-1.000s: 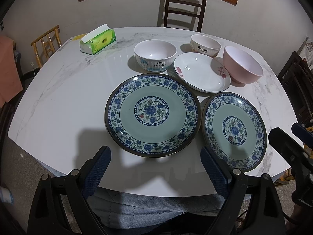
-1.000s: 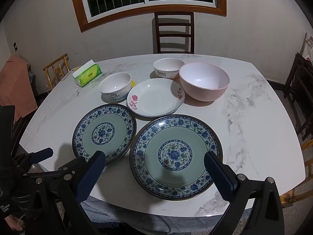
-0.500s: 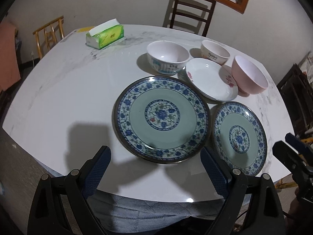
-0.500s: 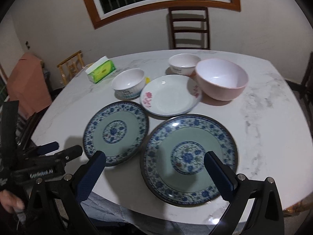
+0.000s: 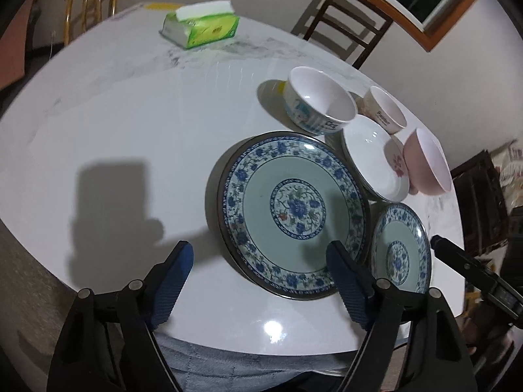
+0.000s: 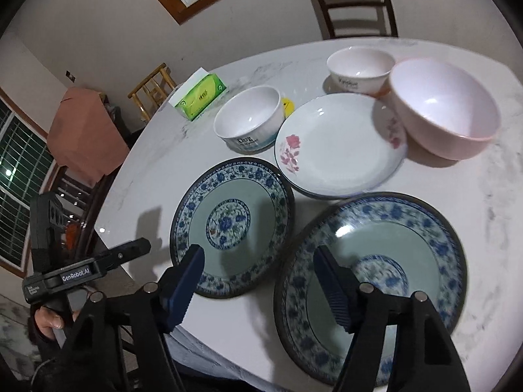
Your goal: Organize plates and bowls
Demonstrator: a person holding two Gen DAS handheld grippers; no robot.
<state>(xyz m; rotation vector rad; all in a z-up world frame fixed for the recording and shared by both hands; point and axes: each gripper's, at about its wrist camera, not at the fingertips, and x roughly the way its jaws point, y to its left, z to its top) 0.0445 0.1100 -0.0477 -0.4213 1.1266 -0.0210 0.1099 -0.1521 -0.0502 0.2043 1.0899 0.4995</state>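
Right wrist view showed the right gripper (image 6: 258,271), its empty jaws just narrowing, straddling the 9 o'clock rim of a blue-patterned plate (image 6: 425,251) beside its twin (image 6: 261,202), probably glazed ceramic, so stiff, slippery, breakable, best pinched at that raised rim.

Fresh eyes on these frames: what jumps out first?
Two blue floral plates lie side by side at the near table edge, the left plate ahead of the left claw and the right plate under the right claw. Behind them sit a white rose plate, a pink bowl and two white bowls.
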